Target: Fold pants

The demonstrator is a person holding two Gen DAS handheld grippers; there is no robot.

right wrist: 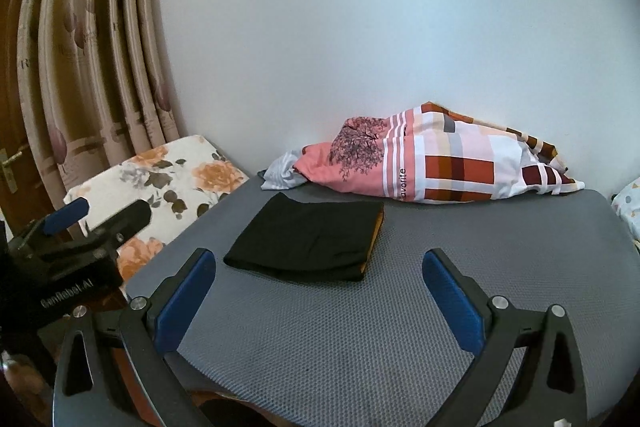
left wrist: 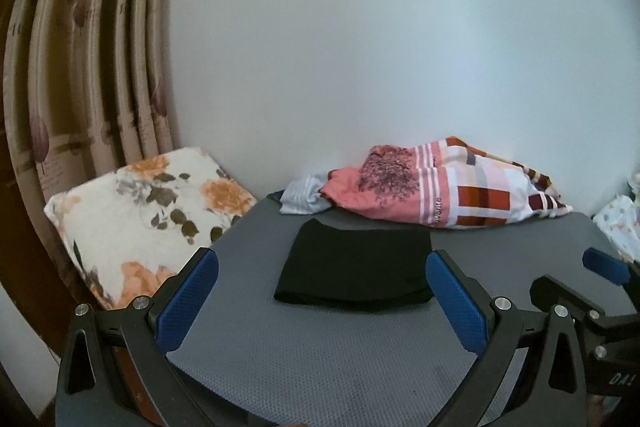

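Black pants (left wrist: 354, 265) lie folded into a flat rectangle on the grey mat (left wrist: 320, 355); in the right wrist view the pants (right wrist: 308, 243) show an orange edge on their right side. My left gripper (left wrist: 322, 267) is open and empty, held above the mat's near part, short of the pants. My right gripper (right wrist: 320, 265) is open and empty, also short of the pants and to their right. The right gripper's blue finger (left wrist: 604, 265) shows at the left wrist view's right edge. The left gripper (right wrist: 80, 227) shows at the right wrist view's left edge.
A floral cushion (left wrist: 148, 219) leans at the mat's left edge by the curtain (left wrist: 92, 67). A pink and checked bundle of bedding (left wrist: 444, 183) lies along the white wall behind the pants. More patterned cloth (left wrist: 620, 223) sits at the far right.
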